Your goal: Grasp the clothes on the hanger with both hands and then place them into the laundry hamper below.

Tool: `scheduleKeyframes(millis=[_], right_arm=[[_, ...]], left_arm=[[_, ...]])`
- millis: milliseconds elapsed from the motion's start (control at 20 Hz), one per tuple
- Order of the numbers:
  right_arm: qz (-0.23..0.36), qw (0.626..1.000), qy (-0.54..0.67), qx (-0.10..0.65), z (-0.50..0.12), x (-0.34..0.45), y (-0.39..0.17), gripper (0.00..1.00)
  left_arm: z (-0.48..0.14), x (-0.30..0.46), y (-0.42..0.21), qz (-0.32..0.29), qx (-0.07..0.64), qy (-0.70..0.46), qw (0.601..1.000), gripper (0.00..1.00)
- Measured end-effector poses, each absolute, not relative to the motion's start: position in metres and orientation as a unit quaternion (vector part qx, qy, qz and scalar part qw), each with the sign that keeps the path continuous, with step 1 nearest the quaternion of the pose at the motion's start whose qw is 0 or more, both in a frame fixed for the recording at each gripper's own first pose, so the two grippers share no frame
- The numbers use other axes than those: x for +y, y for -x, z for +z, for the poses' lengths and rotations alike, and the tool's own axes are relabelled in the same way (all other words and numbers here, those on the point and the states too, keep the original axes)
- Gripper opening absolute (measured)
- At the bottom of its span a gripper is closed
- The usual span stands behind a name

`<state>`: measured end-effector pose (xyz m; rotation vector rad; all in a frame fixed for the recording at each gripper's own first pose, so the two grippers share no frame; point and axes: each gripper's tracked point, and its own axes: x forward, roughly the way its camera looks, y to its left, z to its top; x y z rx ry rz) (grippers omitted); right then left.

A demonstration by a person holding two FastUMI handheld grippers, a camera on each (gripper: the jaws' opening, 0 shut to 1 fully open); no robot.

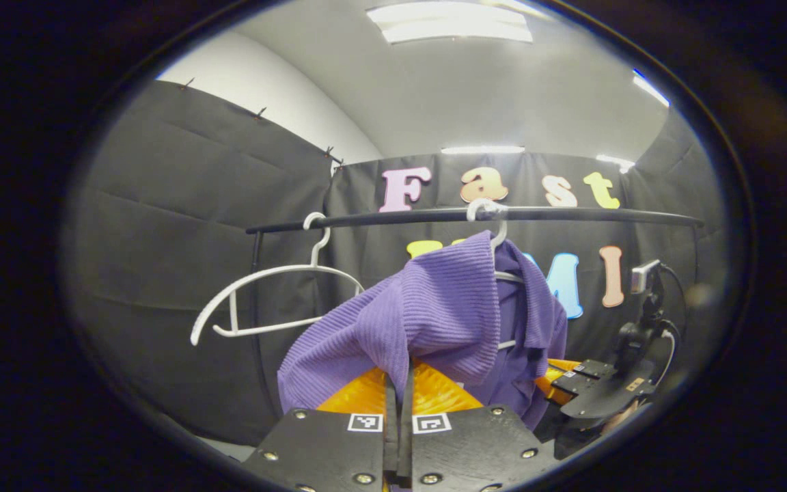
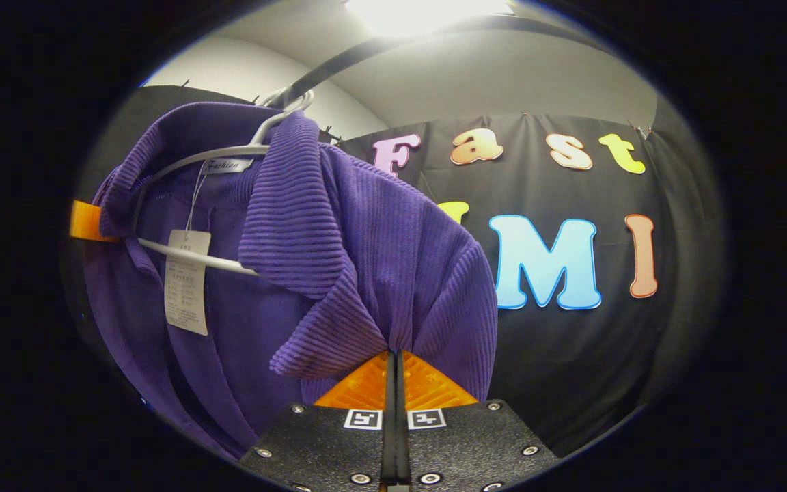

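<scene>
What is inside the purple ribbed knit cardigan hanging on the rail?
Inside the purple ribbed knit cardigan a white plastic hanger and a paper tag show at the open collar; the hanger's right shoulder is covered by fabric.

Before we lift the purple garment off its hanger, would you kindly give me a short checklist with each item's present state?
1. Left claw shut on the purple garment: ok.
2. Right claw shut on the garment: ok.
3. Garment off its hanger: not ok, it hangs on it.
4. Hanger hook on the rail: ok.
5. Empty hanger apart from the garment: ok.
6. Hamper position below: cannot tell.
</scene>
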<state>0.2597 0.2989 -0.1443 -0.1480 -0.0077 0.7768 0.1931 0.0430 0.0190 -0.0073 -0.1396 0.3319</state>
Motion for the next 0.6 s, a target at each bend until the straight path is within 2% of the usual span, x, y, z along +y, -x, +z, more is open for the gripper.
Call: scheduleKeyframes(millis=[100,200,250,300,400,450,550,600], right_arm=[[0.359,0.931,0.068,-0.019,-0.128,0.285,-0.266,0.00],[0.335,0.939,0.068,-0.048,-0.110,0.272,-0.277,0.00],[0.323,0.942,0.066,-0.064,-0.100,0.268,-0.282,0.00],[0.320,0.943,0.062,-0.068,-0.098,0.267,-0.285,0.00],[0.342,0.938,0.041,-0.023,-0.113,0.275,-0.277,0.00],[0.367,0.930,0.020,0.009,-0.123,0.282,-0.263,0.00],[0.406,0.912,0.003,0.054,-0.140,0.285,-0.229,0.00],[0.425,0.903,-0.004,0.069,-0.144,0.284,-0.211,0.01]], left_arm=[[0.031,0.049,-0.185,0.183,-0.088,0.009,0.979,0.05],[0.047,0.057,-0.178,0.198,-0.107,0.018,0.974,0.05],[0.054,0.061,-0.175,0.203,-0.115,0.016,0.972,0.01],[0.061,0.064,-0.175,0.207,-0.119,0.010,0.971,0.01],[0.067,0.066,-0.177,0.213,-0.120,-0.001,0.970,0.05],[0.070,0.063,-0.179,0.211,-0.122,-0.002,0.970,0.00],[0.065,0.060,-0.179,0.211,-0.119,-0.004,0.970,0.00],[0.063,0.058,-0.179,0.211,-0.116,-0.006,0.970,0.05]])
